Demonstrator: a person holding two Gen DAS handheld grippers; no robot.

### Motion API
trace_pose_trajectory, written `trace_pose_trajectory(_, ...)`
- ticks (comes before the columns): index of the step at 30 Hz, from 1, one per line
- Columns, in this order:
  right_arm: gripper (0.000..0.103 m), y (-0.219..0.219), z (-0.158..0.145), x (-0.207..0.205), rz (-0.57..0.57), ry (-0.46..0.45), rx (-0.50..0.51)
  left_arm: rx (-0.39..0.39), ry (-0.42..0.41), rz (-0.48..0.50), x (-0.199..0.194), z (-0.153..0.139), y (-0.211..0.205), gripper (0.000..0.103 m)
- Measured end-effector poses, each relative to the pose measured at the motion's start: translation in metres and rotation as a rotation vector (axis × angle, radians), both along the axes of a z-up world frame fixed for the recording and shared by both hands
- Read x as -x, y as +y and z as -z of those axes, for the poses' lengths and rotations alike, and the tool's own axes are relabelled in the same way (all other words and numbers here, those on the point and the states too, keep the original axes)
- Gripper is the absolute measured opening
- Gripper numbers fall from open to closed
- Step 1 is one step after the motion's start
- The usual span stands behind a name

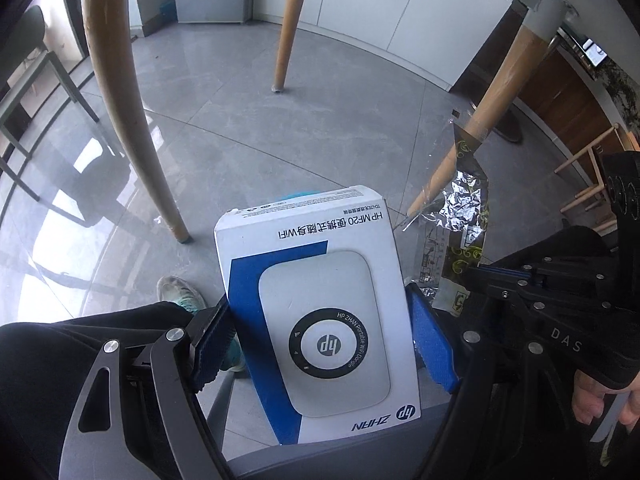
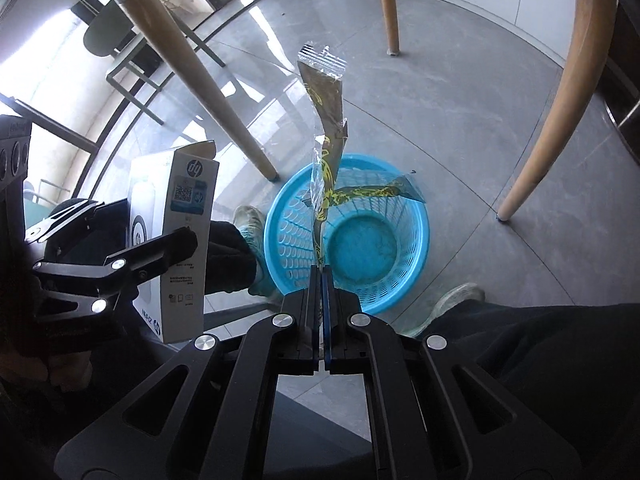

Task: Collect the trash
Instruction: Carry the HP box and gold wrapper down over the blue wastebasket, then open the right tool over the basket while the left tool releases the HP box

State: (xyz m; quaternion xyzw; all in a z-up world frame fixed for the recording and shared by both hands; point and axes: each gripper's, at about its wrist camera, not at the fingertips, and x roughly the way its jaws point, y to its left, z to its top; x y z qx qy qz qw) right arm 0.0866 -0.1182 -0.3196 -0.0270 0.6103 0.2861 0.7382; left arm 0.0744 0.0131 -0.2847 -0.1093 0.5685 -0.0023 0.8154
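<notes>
My left gripper (image 1: 320, 344) is shut on a white and blue HP box (image 1: 316, 304), its blue pads pressed on the box's two sides. The box also shows in the right wrist view (image 2: 188, 240), held in the left gripper (image 2: 160, 256). My right gripper (image 2: 321, 276) is shut on a crinkled foil snack wrapper (image 2: 326, 128), which stands up above a blue plastic basket (image 2: 404, 264) on the floor. The wrapper also shows in the left wrist view (image 1: 460, 216), with the right gripper (image 1: 476, 276) beside the box. The basket looks empty.
Wooden table legs (image 2: 208, 92) stand around the basket on a grey tiled floor (image 1: 280, 136). The person's shoes (image 2: 250, 220) and dark trousers are close to the basket. A green chair (image 1: 28, 80) stands by the window at the left.
</notes>
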Motion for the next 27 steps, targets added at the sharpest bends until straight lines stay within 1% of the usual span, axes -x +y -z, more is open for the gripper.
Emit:
trace_pose_trajectory(1,0.001,0.000,0.007,-0.006,0.007,0.011,0.007,0.006,0.006,-0.003,-0.002,0.003,0.001,0.079)
trace_pose_trajectory(5,0.001,0.008,0.041,-0.025,0.046,0.107,-0.002,0.021,0.017,0.004,-0.009,0.014,-0.001,0.079)
trace_pose_trajectory(7,0.001,0.011,0.059,-0.034,0.058,0.122,0.009,0.022,0.019,0.019,-0.013,0.020,-0.002,0.079)
trace_pose_trajectory(9,0.001,0.012,0.074,-0.039,0.071,0.157,0.012,0.022,0.029,0.030,-0.016,0.027,-0.003,0.079)
trace_pose_trajectory(16,0.001,0.020,0.115,-0.062,0.088,0.216,0.031,0.036,0.115,0.054,-0.035,0.061,-0.001,0.079)
trace_pose_trajectory(21,0.001,0.019,0.129,-0.072,0.107,0.249,0.021,0.055,0.130,0.056,-0.047,0.071,0.005,0.079)
trace_pose_trajectory(23,0.001,0.018,0.131,-0.074,0.110,0.255,0.012,0.068,0.136,0.053,-0.043,0.071,0.005,0.079)
trace_pose_trajectory(25,0.005,0.019,0.134,-0.077,0.114,0.262,0.002,0.077,0.137,0.069,-0.044,0.072,0.004,0.081)
trace_pose_trajectory(26,0.013,0.019,0.135,-0.078,0.118,0.264,-0.001,0.074,0.136,0.079,-0.043,0.071,0.002,0.082)
trace_pose_trajectory(27,0.023,0.019,0.135,-0.078,0.124,0.269,-0.006,0.068,0.134,0.085,-0.045,0.073,0.000,0.084)
